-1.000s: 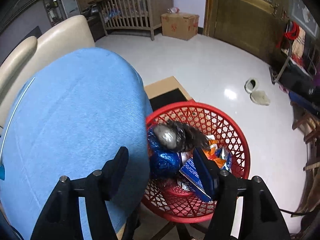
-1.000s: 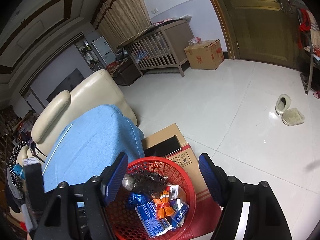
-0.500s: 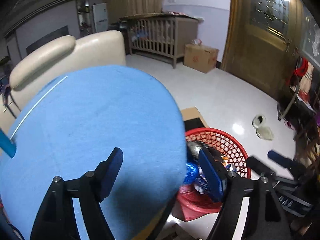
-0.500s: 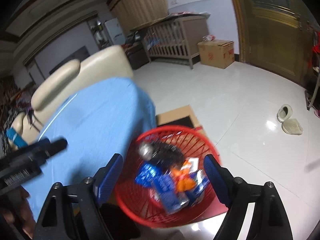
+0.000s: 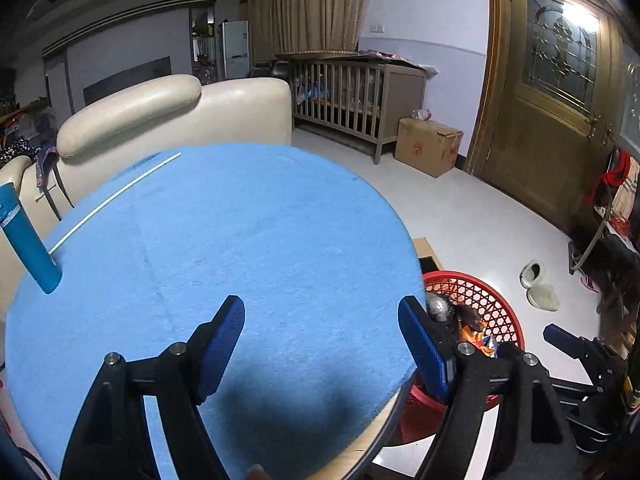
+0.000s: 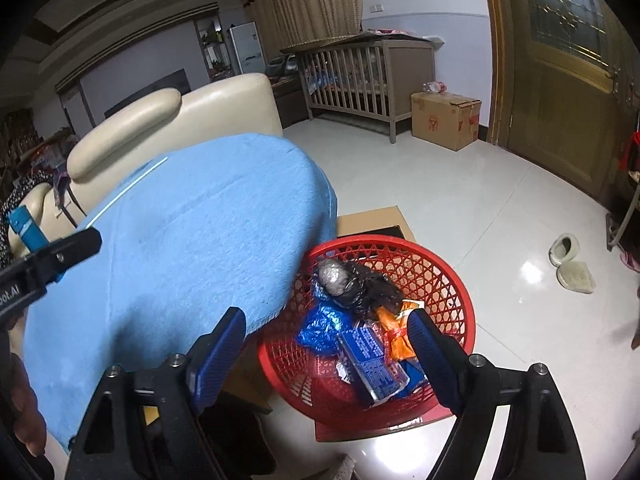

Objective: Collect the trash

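A red mesh basket on the floor holds trash: a black bag, a blue wrapper, a blue box and an orange wrapper. My right gripper hangs open above the basket's near left side, nothing between its fingers. My left gripper is open over the blue-covered round table, also with nothing in it. On the table's far left are a blue cylinder and a thin white stick. In the left wrist view the basket peeks out past the table edge.
A cream sofa stands behind the table. A flat cardboard box lies under the basket. A wooden crib, a carton and a door are at the back. Slippers lie on the white floor.
My left gripper has swung from above the basket back over the table, and its jaws have widened. The right gripper has shifted left and nearer the basket, jaws slightly wider.
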`<state>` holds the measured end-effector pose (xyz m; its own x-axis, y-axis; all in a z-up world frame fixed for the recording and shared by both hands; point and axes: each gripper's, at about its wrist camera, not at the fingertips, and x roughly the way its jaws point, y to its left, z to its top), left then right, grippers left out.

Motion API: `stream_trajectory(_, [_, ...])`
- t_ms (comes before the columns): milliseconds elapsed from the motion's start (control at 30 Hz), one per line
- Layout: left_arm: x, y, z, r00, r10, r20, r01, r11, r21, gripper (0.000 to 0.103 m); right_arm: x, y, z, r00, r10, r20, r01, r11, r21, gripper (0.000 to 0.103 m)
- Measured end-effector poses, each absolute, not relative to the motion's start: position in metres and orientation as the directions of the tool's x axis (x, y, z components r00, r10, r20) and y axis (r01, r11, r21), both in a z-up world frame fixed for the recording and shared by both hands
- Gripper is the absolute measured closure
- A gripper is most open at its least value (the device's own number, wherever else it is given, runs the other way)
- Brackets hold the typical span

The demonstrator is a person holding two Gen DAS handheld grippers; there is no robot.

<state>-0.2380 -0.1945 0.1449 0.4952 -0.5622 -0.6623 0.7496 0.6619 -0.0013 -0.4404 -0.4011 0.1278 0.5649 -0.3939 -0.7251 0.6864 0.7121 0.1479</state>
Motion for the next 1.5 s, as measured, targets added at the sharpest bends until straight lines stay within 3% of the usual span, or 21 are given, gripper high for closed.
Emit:
stream_trajectory(200, [-0.239,-0.19,0.143,0.488,-0.569,-0.662,0.754,0.657,-0.009,0.022,-0.436,-0.397,0.123,0.551,-0.388,-0.739,0.683,0.718,0.132,0.018])
stream_trajectory(400, [-0.247,-0.192,0.145,0.538,-0.545,-0.643,0.746,0.663,0.062,0.022,-0.443,-0.401,0.122,0.554,-0.39,-0.735,0.692,0.707,0.146,0.018])
stream_trajectory(800, [-0.258,-0.196,0.141,0.47,-0.583,-0.663,0.791,0.611,0.023,0.022,-0.452,-0.408,0.12,0.55,-0.41,-0.728,0.715,0.681,0.156,0.018])
stream_trajectory(1500, [-0.279,-0.208,0.138,0.458,-0.578,-0.675,0.825,0.559,0.08,0.022,-0.458,-0.416,0.121,0.526,-0.439,-0.728,0.743,0.654,0.143,0.018])
